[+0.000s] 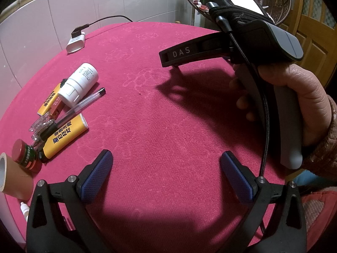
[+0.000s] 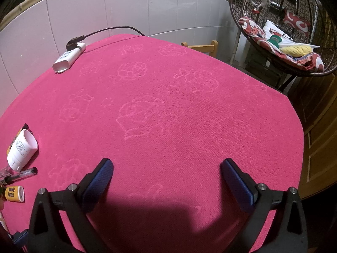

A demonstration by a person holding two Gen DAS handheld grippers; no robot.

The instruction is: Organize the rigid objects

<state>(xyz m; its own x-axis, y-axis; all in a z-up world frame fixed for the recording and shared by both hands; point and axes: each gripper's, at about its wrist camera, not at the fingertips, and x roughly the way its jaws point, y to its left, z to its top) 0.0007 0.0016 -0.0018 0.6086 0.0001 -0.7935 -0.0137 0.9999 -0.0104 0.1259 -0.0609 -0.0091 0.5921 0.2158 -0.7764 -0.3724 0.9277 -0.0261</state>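
Note:
A cluster of small objects lies at the table's left. In the left wrist view it holds a white bottle (image 1: pixel 79 84) on its side, two yellow lighters (image 1: pixel 63 137) (image 1: pixel 48 102), clear pens (image 1: pixel 69 110), a red-capped green bottle (image 1: pixel 24 155) and a tape roll (image 1: pixel 12 177). My left gripper (image 1: pixel 166 175) is open and empty above the bare cloth, right of the cluster. My right gripper (image 2: pixel 166 179) is open and empty; its body shows in the left wrist view (image 1: pixel 231 44), held by a hand. The right wrist view shows the white bottle (image 2: pixel 22 149), a pen (image 2: pixel 20 176) and a lighter (image 2: pixel 14 193).
A pink embossed cloth covers the round table (image 2: pixel 168 109). A white power strip (image 2: pixel 68 58) with a black cable lies at the far left edge. A white tiled wall stands behind. A hanging wicker chair (image 2: pixel 280 42) and a wooden chair (image 2: pixel 202 47) stand beyond the table's far right.

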